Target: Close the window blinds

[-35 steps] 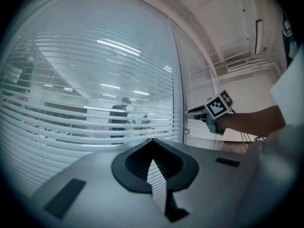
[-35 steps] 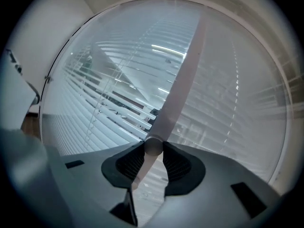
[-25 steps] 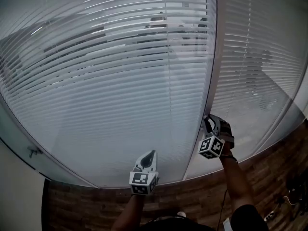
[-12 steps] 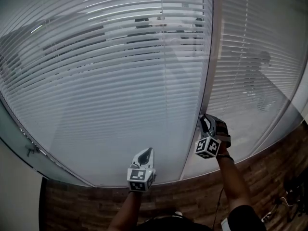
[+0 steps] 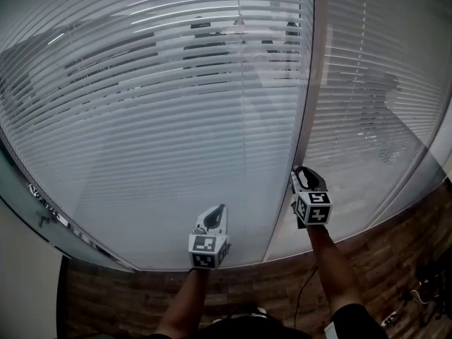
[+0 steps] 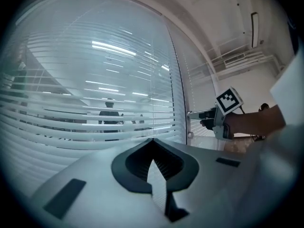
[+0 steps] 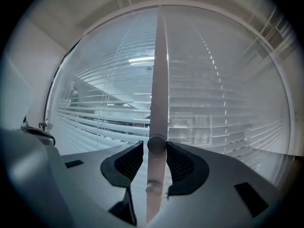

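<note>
Your right gripper (image 5: pixel 302 172) is opening, with its jaws on either side of the round blind knob (image 7: pixel 156 144). The knob sits on the upright window post (image 5: pixel 311 83) between the slatted blinds (image 5: pixel 176 111). Your left gripper (image 5: pixel 222 210) is closed and empty, near the glass.
</note>
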`<state>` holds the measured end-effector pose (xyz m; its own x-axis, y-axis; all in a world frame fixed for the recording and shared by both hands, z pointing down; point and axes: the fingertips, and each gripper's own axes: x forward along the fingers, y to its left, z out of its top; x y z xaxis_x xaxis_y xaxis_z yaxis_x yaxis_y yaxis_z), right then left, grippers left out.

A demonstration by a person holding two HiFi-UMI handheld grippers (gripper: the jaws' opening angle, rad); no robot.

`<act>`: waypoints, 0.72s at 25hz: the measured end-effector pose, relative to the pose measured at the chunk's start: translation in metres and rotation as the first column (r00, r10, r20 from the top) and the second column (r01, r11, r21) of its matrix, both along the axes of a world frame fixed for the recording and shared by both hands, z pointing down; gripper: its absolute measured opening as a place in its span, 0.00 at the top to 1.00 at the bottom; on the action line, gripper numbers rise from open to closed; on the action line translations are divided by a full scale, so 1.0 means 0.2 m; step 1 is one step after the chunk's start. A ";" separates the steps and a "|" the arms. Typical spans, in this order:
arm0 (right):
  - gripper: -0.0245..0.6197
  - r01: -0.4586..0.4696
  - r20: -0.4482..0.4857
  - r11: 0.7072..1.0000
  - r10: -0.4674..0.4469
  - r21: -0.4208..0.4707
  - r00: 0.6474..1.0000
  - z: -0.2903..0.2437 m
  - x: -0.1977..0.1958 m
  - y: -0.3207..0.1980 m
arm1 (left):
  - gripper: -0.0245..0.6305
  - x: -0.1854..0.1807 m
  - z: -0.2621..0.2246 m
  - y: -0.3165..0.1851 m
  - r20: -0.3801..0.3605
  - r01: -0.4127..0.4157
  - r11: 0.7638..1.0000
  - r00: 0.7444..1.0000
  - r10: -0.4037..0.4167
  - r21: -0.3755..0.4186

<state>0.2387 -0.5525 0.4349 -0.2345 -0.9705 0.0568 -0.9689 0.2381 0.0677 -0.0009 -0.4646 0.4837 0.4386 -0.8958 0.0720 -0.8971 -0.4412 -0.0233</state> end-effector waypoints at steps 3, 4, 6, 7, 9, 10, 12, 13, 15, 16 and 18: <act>0.75 -0.004 0.027 1.000 0.004 -0.001 1.000 -0.01 0.01 -0.01 | 0.97 0.04 0.02 0.00 0.005 -0.015 1.000 1.000 0.015 -0.007; 0.75 0.000 0.035 1.000 0.000 -0.003 0.999 -0.01 0.02 -0.01 | 0.97 0.06 0.01 0.00 0.005 -0.018 1.000 1.000 0.018 -0.007; 0.76 0.011 0.042 1.000 -0.011 -0.008 0.999 -0.01 0.02 -0.01 | 0.97 0.08 0.02 0.01 0.010 -0.027 1.000 1.000 0.027 -0.011; 0.77 0.015 0.038 1.000 -0.015 -0.011 0.999 -0.01 0.02 -0.01 | 0.97 0.09 0.03 0.02 0.013 -0.032 0.999 0.999 0.032 -0.016; 0.77 0.017 0.009 1.000 -0.017 -0.010 1.000 -0.01 0.02 -0.01 | 0.97 0.09 0.05 0.02 0.014 -0.036 0.999 0.999 0.036 -0.021; 0.77 0.015 -0.018 1.000 -0.015 -0.007 1.000 -0.01 0.02 0.00 | 0.97 0.10 0.05 0.03 0.015 -0.036 0.999 0.999 0.037 -0.021; 0.77 0.008 -0.099 1.000 -0.008 0.006 0.995 -0.01 0.01 0.00 | 0.97 0.09 0.04 0.03 0.015 -0.035 0.999 0.999 0.035 -0.019; 0.77 0.006 -0.149 1.000 -0.003 0.016 0.989 -0.01 0.01 0.00 | 0.97 0.09 0.04 0.04 0.015 -0.035 0.999 0.999 0.035 -0.020; 0.77 0.007 -0.265 0.999 0.004 0.041 0.964 -0.01 0.00 0.00 | 0.97 0.10 0.05 0.04 0.013 -0.042 0.999 0.999 0.043 -0.026; 0.77 0.011 -0.330 0.998 0.008 0.057 0.944 -0.01 -0.01 0.00 | 0.97 0.10 0.05 0.04 0.013 -0.045 0.999 0.999 0.045 -0.028; 0.77 0.020 -0.457 0.996 0.020 0.082 0.889 -0.03 -0.03 0.01 | 0.97 0.09 0.06 0.04 0.023 -0.038 0.999 0.999 0.039 -0.023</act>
<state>0.2334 -0.5514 0.4295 -0.2019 -0.9763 0.0776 -0.8261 0.2123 0.5221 0.0169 -0.4567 0.4960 0.4708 -0.8763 0.1022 -0.8788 -0.4761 -0.0339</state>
